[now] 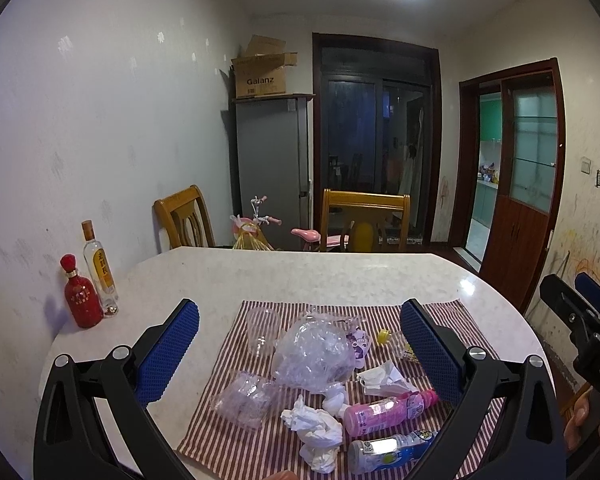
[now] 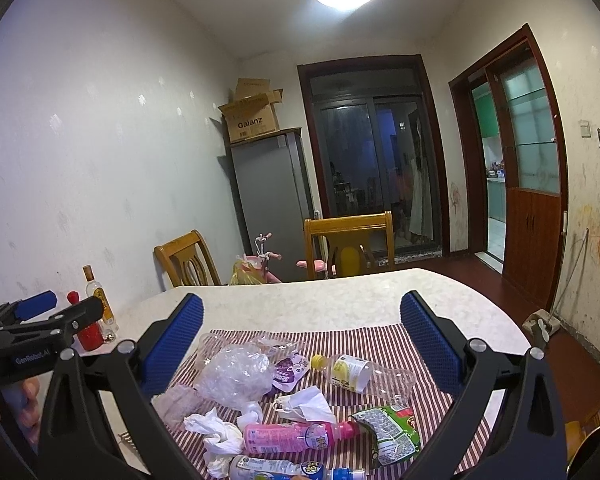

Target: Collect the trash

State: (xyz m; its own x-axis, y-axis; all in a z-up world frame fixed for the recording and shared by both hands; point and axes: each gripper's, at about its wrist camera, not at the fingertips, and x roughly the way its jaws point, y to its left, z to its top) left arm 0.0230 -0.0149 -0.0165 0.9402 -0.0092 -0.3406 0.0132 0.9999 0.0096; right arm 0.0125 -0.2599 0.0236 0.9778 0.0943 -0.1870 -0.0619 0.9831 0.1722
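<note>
Glossy marble-look table, striped woven cloth, crinkled clear plastic bag — crumpled white paper tissue, wooden chairs.

"Galanz" on the cardboard box ("GenRobot.AI" on the left gripper).

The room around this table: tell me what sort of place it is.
Most likely a home dining room. A marble-look table with wooden chairs stands near a grey fridge, a child's pink tricycle is parked behind it, and an open door shows a kitchen.
</note>
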